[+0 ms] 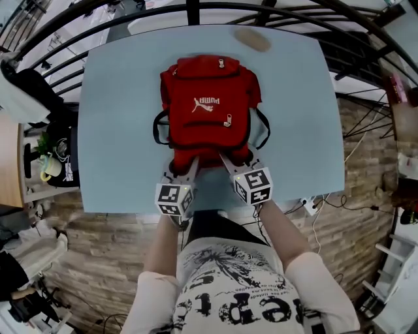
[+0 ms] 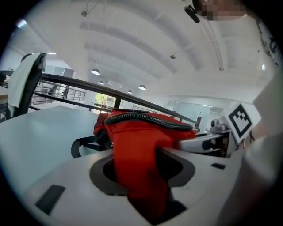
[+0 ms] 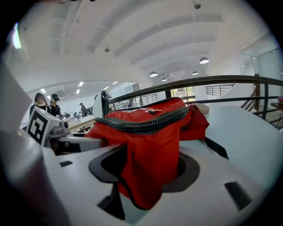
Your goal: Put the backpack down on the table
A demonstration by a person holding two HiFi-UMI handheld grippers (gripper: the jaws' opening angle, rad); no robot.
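A red backpack (image 1: 208, 111) with a white logo lies flat on the pale blue table (image 1: 117, 130), its black straps showing at both sides. Both grippers sit at its near end. My left gripper (image 1: 185, 167) has a fold of the red fabric (image 2: 141, 150) between its jaws, with a dark gap beside the cloth, so the jaws (image 2: 148, 176) stand open. My right gripper (image 1: 231, 163) likewise has red fabric (image 3: 152, 150) hanging loose between its parted jaws (image 3: 146, 176). The backpack's zipped top edge shows just beyond each gripper.
A tan round object (image 1: 253, 39) lies at the table's far edge. A black railing (image 1: 196, 10) runs behind the table. A shelf with small items (image 1: 49, 163) stands at the left. Cables and a power strip (image 1: 312, 205) lie on the brick floor at the right.
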